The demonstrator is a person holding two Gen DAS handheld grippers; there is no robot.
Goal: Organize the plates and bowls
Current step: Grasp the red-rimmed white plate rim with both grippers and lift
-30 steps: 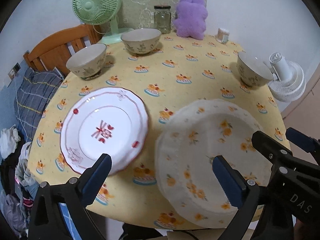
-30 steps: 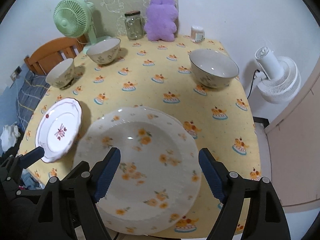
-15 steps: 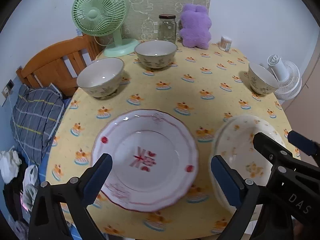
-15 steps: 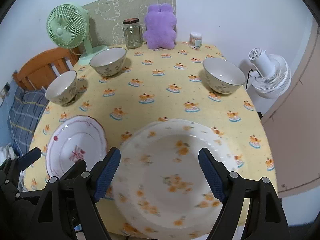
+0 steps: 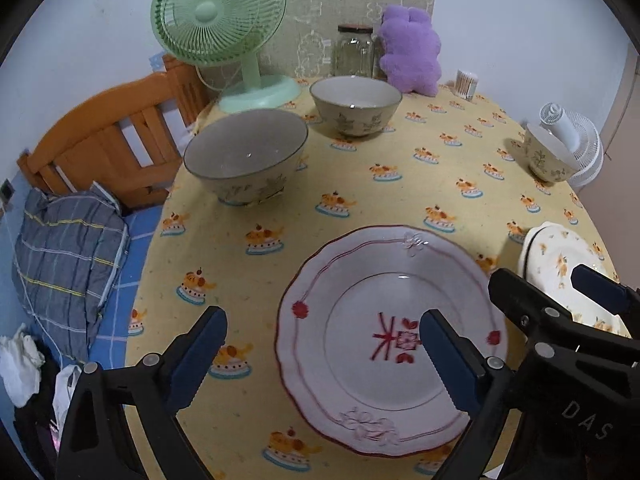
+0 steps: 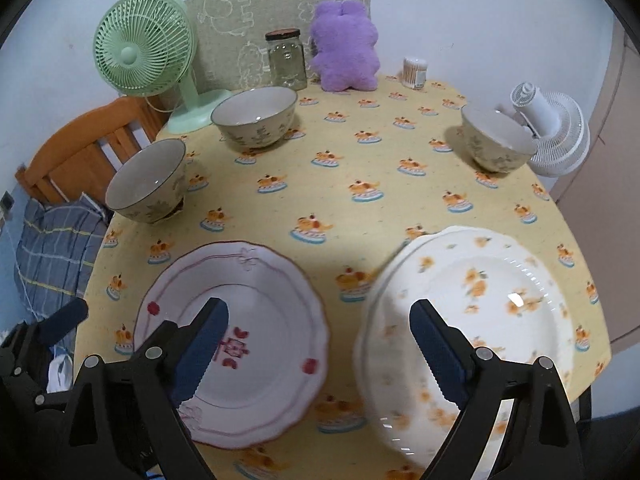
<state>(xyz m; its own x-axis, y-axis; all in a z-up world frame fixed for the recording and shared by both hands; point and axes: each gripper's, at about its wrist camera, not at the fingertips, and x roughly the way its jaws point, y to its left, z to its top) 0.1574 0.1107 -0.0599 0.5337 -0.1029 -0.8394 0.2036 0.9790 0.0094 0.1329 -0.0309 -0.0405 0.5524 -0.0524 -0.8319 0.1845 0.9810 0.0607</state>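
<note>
A white plate with red trim (image 5: 394,336) (image 6: 240,340) lies at the table's near left. A white plate with orange flowers (image 6: 476,320) (image 5: 560,268) lies at the near right. Three floral bowls stand on the yellow cloth: one at the left (image 5: 246,154) (image 6: 148,180), one at the back (image 5: 356,104) (image 6: 256,116), one at the right (image 5: 546,154) (image 6: 496,140). My left gripper (image 5: 320,354) is open and empty, above the red-trimmed plate's left edge. My right gripper (image 6: 318,348) is open and empty, over the gap between the two plates.
A green fan (image 5: 224,24), a glass jar (image 5: 354,50), a purple plush (image 5: 412,54) and a cotton swab pot (image 5: 466,83) stand along the table's back. A wooden bed frame (image 5: 108,140) is at the left. A white fan (image 6: 552,132) stands right of the table.
Both grippers have moved left and lower toward the table. The red-trimmed plate now sits under the left gripper, and the flowered plate has slid to the right in both views.
</note>
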